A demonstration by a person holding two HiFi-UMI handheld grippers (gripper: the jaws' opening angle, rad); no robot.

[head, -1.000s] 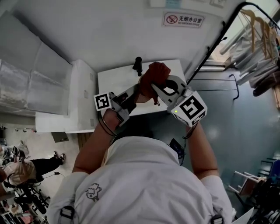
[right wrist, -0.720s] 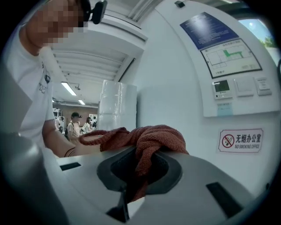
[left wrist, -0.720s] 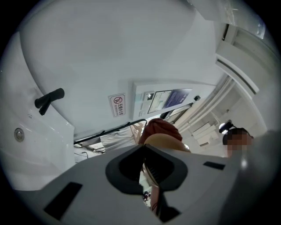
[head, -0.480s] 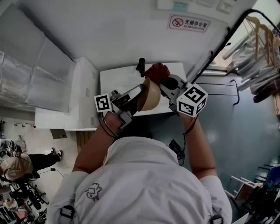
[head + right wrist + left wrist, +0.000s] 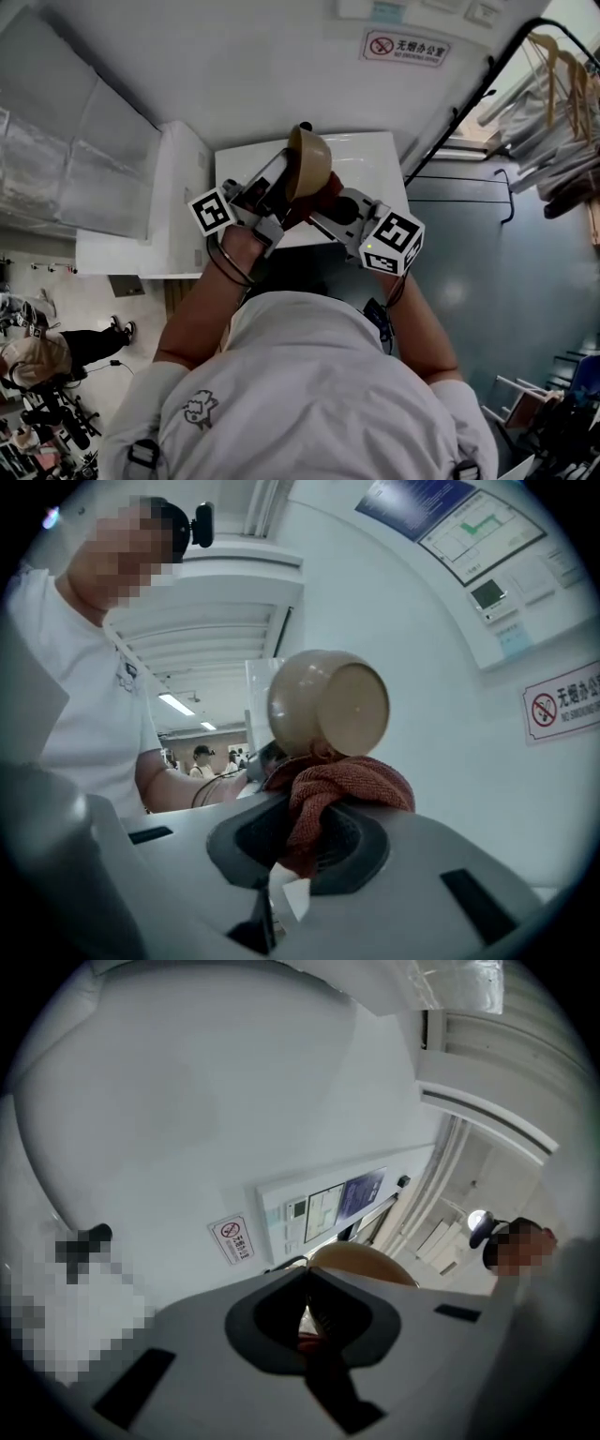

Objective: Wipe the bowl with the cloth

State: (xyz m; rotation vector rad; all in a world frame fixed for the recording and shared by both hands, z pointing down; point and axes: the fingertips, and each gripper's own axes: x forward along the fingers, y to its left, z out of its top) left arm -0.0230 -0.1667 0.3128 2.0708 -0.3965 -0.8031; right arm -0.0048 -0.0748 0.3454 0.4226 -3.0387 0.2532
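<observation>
**Bowl lifted higher, cloth brought in beneath it**

Since half a second ago the bowl (image 5: 307, 167) has risen up and away over the table, and the right gripper (image 5: 323, 211) has drawn in closer to the body, below the bowl.

Largest in the head view is the person (image 5: 300, 394) in a white shirt, seen from above with both forearms reaching forward. Ahead of them stands the white table (image 5: 375, 164), set against a pale wall that carries a no-smoking sign (image 5: 405, 47).

The left gripper (image 5: 286, 178) holds the bowl in the air above the table. In the left gripper view its jaws stand nearly together, clamped on the thin rim of the tan bowl. The right gripper's marker cube (image 5: 392, 244) points towards the person.

In the right gripper view the bowl hangs on its side, with its foot turned to the camera.

The red cloth (image 5: 323, 803) is pinched between the jaws of the right gripper. Its bunched top rises past them and touches the outside of the bowl at its lower edge. In the head view the cloth shows as a red fold just under the bowl, between the two grippers.
</observation>
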